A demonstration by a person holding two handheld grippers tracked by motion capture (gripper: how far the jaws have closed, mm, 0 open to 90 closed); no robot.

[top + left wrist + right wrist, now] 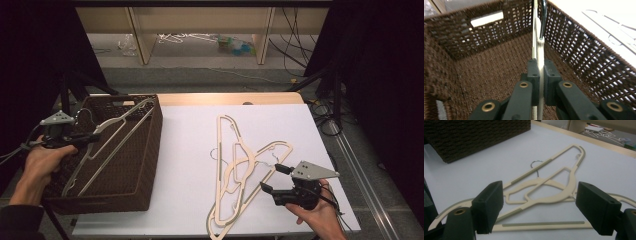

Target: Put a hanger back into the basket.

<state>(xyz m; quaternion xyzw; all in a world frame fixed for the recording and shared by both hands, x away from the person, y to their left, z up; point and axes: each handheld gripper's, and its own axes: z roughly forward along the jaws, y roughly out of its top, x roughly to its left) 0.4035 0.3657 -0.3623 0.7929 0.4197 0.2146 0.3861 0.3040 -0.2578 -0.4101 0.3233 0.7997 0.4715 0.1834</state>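
A cream plastic hanger [117,131] leans inside the brown wicker basket [147,165] at the table's left. Its upper end rests near the basket's far rim. My left gripper [92,136] is over the basket's left side, shut on that hanger. In the left gripper view the pads [534,75] pinch the thin hanger [539,50] edge-on, with its metal hook [543,20] just beyond and the woven basket [586,62] all around. My right gripper [274,178] stands open at the front right, beside overlapping cream hangers [240,167]. Those hangers [549,192] lie flat beyond the wide-apart right gripper [541,207].
A white sheet [190,140] covers the table, with bare room between the basket and the hangers. The basket's dark wall [474,135] is at the right gripper view's upper left. Wooden shelf legs [142,40], cables and loose hangers lie on the floor behind the table.
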